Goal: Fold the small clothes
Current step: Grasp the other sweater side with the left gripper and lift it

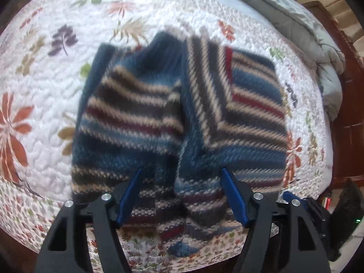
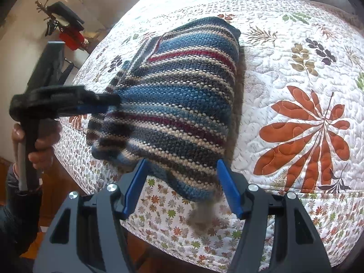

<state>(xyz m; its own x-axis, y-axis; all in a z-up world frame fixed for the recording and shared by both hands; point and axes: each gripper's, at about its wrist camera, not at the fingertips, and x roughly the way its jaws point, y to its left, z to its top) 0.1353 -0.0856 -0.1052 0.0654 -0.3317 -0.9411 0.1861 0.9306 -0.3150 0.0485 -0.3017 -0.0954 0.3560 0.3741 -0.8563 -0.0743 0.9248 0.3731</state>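
I see a flowered quilt (image 2: 295, 72) under the striped sweater (image 2: 177, 95); my left gripper (image 1: 182, 193) and right gripper (image 2: 179, 186) point down, fingers wide, gripping nothing.

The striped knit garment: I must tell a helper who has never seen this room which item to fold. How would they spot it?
Find the bed's floral quilt. Near its front edge lies the striped knit garment. It is the only knit there, with blue, cream, dark and red bands against the quilt's white, leaf-printed surface.
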